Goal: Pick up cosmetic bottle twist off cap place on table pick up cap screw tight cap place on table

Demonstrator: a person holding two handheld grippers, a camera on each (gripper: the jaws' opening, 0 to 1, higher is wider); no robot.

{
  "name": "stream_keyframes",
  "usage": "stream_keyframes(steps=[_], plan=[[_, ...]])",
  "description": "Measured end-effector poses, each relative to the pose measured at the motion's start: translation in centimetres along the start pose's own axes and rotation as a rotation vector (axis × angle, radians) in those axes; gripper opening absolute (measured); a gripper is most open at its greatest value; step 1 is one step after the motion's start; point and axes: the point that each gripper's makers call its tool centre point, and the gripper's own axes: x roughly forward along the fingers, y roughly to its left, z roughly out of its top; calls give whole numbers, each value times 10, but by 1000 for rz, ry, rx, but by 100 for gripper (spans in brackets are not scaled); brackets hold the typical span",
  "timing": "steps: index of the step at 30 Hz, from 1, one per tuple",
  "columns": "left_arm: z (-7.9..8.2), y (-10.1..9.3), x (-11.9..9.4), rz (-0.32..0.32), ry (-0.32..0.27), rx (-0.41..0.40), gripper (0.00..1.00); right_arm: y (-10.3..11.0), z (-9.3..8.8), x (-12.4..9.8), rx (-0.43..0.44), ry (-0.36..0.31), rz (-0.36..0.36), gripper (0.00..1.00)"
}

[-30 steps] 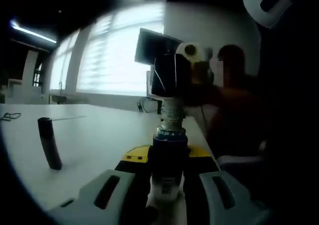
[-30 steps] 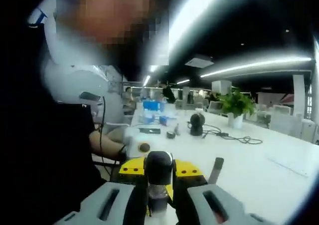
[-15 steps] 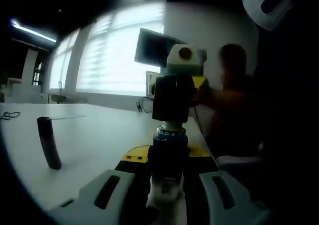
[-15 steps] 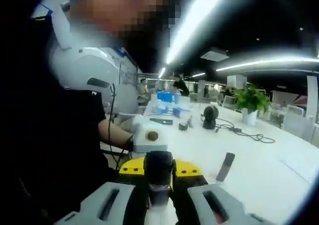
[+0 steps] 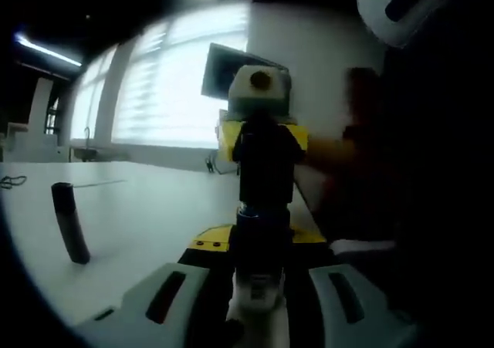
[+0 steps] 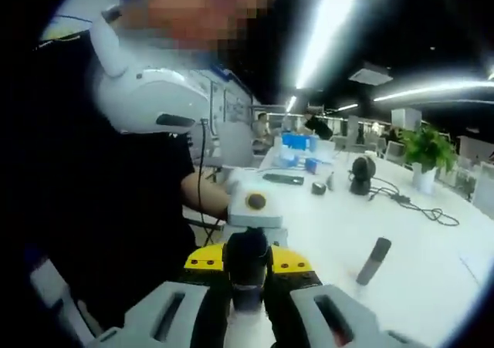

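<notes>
The dark, slim cosmetic bottle stood upright between the jaws of the left gripper, which were closed in against its lower body; in the left gripper view its dark shoulder met the black cylindrical cap directly, no pale neck showing between them. The right gripper, a yellow and black body, came in from the far side of that view and sat around the cap, though whether its jaws actually pressed it could not be made out there. In the right gripper view the same black cap rose between the right gripper's own pale jaws, which stood close on either side of it and appeared to clamp it, with the left gripper facing just beyond. Bottle and cap were held in the air above the near edge of the white table, close to the person's dark-clothed body. To the left of the held bottle a second dark cylindrical tube stood upright on the tabletop, well apart, with bare white surface around it. Farther down the table sat a small black rounded device with a trailing cable, and a green potted plant beyond it.
</notes>
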Motion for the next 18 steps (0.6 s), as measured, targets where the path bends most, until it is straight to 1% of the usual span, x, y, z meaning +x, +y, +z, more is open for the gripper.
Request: stream_keyframes(steps=[4, 9, 18], plan=[[0, 1, 0, 5, 0, -4, 14, 1, -1, 0, 2, -12, 7, 12], [0, 2, 1, 9, 2, 5, 14, 0, 2, 2, 8, -25, -19, 12], [-1, 2, 1, 12, 4, 5, 14, -12, 4, 1, -12, -30, -59, 13]])
